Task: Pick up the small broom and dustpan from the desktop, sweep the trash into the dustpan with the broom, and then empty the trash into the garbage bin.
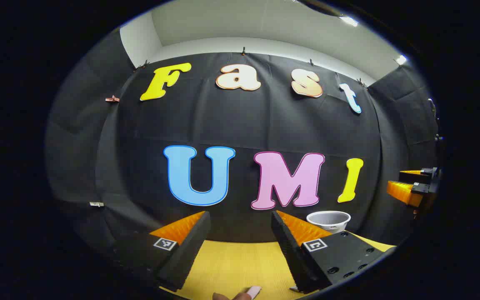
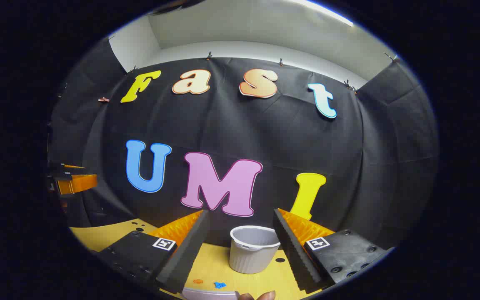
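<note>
In the right gripper view, a white ribbed garbage bin (image 2: 253, 249) stands on the yellow desktop (image 2: 98, 235), ahead of my right gripper (image 2: 240, 213). That gripper is open with nothing between its fingers. Small bits of trash, one orange (image 2: 198, 281) and one blue (image 2: 219, 285), lie on the desktop in front of the bin. A pale curved edge (image 2: 211, 294) shows at the bottom; I cannot tell what it is. My left gripper (image 1: 240, 216) is open and empty over the desktop (image 1: 231, 262), with the bin (image 1: 328, 220) to its right.
Each gripper appears at the side of the other's view: the right gripper (image 1: 411, 187) far right, the left gripper (image 2: 71, 181) far left. A person's fingertip (image 2: 261, 296) shows at the bottom edge. The booth's black cloth wall stands close behind the desktop.
</note>
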`<move>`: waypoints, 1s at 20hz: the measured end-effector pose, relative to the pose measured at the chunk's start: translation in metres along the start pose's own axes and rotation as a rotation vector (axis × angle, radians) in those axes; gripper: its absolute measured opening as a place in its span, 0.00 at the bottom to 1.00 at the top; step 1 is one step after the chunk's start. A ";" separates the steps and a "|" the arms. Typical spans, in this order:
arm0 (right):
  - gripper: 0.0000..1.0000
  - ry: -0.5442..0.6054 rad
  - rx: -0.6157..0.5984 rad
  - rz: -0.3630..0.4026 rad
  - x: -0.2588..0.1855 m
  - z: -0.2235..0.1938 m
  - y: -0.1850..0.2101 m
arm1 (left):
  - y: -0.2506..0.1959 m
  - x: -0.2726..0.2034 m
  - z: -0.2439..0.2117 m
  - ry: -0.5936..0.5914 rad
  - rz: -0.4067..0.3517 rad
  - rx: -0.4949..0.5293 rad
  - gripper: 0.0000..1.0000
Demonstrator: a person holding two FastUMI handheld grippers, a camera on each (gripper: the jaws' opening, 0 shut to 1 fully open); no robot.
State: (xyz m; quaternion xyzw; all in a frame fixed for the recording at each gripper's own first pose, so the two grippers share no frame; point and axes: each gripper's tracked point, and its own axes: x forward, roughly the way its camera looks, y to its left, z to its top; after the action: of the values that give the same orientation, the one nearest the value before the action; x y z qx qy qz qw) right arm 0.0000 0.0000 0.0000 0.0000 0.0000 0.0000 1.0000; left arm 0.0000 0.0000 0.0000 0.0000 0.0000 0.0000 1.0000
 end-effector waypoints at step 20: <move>0.98 0.232 -0.029 0.161 -0.024 -0.065 0.022 | -0.001 0.002 -0.003 0.065 -0.020 0.051 0.94</move>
State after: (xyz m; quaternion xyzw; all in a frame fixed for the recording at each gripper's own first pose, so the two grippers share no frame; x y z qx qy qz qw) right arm -0.0243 0.0215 -0.0649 -0.0144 0.1158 0.0804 0.9899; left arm 0.0023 -0.0006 -0.0028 0.0253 0.0327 -0.0098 0.9991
